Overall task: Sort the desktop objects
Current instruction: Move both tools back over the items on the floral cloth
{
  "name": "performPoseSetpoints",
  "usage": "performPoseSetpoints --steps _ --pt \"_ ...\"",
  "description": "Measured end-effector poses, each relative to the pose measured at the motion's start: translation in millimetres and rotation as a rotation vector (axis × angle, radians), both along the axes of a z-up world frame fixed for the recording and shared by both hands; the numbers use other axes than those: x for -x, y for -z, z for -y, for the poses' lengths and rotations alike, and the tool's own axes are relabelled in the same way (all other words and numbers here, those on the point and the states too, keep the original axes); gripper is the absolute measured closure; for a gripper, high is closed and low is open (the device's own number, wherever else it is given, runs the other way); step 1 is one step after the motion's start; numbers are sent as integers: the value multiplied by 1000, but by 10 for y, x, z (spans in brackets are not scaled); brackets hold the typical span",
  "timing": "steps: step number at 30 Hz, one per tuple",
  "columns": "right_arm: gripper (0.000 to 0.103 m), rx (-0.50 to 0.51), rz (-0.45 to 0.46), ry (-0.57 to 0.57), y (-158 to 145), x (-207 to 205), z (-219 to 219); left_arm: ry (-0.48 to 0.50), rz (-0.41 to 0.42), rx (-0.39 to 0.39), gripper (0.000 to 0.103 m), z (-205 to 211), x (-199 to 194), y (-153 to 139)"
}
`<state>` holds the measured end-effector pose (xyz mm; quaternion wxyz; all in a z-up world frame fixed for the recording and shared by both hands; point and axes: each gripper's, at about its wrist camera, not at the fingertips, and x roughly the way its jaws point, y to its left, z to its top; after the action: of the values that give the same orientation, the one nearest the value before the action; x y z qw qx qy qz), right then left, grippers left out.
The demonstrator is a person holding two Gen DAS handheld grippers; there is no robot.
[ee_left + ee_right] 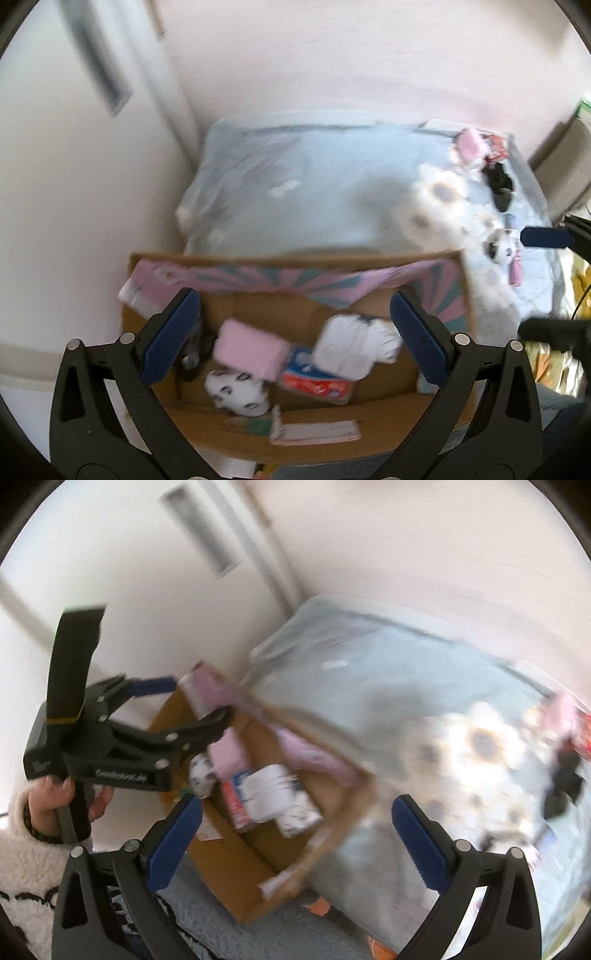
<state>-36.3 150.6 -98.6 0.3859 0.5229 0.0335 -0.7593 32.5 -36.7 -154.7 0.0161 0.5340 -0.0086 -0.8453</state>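
Beside the open brown cardboard box (373, 410) spreads a pale-blue covered desk (325, 184) carrying white daisy-shaped plush items (439, 195); above the box, left gripper (295, 339) and right gripper (297, 834) fingers hang spread, empty.

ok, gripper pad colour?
Dark blue, textured pads on black frames; clearest in the left wrist view, left gripper.

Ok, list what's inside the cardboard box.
Inside the cardboard box: a pink pack, a white spotted item, a red-and-blue packet, a white wrapped bundle and a notepad. Anything beneath them is covered.
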Motion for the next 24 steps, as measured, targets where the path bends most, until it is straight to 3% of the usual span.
performPoseSetpoints --steps 9,16,20,24 --pt "1 -25 12 257 4 263 -1137 200 -35 -55 0 -910 458 -181" --pt "1 -54 -21 362 -55 658 -1904 344 -71 -86 0 -1764 1005 -259" --pt "1 -40 -41 381 -93 1049 -2224 419 -64 -115 0 -2206 1411 -112" --pt "1 -40 -39 372 44 1532 -2414 453 -60 -65 0 -2607 1892 226"
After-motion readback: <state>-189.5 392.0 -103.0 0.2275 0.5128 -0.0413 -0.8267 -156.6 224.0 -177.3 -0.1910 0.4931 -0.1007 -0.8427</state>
